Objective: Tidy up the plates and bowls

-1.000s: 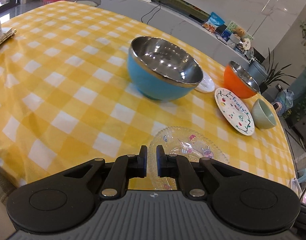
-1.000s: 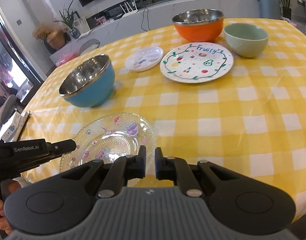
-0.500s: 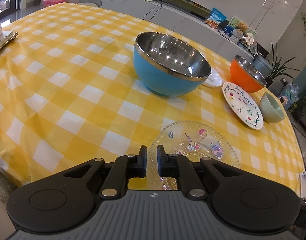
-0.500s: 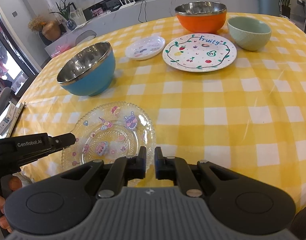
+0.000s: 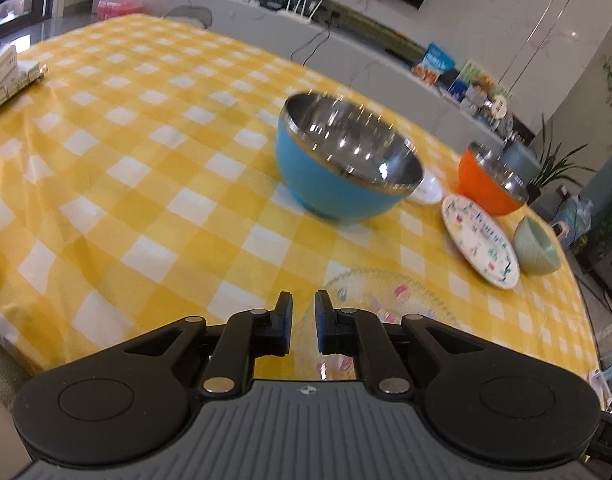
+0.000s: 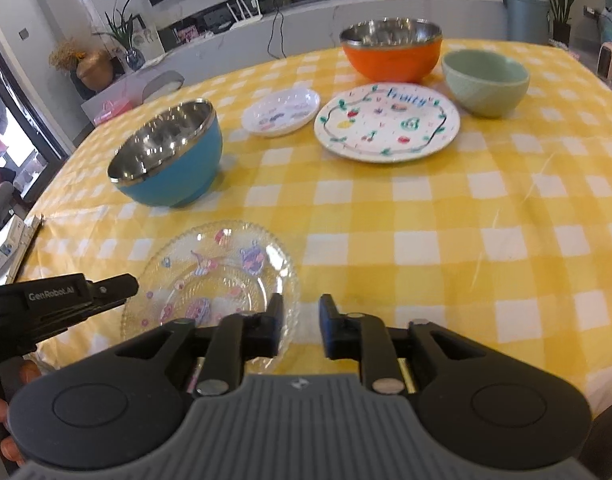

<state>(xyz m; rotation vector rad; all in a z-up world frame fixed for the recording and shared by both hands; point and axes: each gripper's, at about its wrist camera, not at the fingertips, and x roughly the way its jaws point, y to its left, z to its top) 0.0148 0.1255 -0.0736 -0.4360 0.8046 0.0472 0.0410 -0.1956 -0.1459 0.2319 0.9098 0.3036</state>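
Note:
A clear glass plate (image 6: 214, 276) with cartoon prints lies at the near table edge, also in the left wrist view (image 5: 386, 296). A blue steel-lined bowl (image 6: 168, 160) (image 5: 346, 164) stands behind it. Farther off are a small white dish (image 6: 282, 112), a "Fruity" plate (image 6: 386, 124) (image 5: 480, 236), an orange bowl (image 6: 392, 50) (image 5: 492, 184) and a pale green bowl (image 6: 486, 80) (image 5: 536, 248). My right gripper (image 6: 302, 320) is slightly open and empty at the glass plate's right rim. My left gripper (image 5: 304, 316) is nearly shut and empty at its left rim, seen from the side in the right wrist view (image 6: 118, 288).
The table wears a yellow-and-white checked cloth (image 6: 466, 208). A binder and a box (image 5: 6, 72) lie at the far left edge. A counter with clutter and a grey bin (image 6: 526, 16) stand behind the table.
My right gripper's jaws have parted a little. Both grippers have shifted slightly over the near edge; the left view is blurred by motion. The dishes have not moved.

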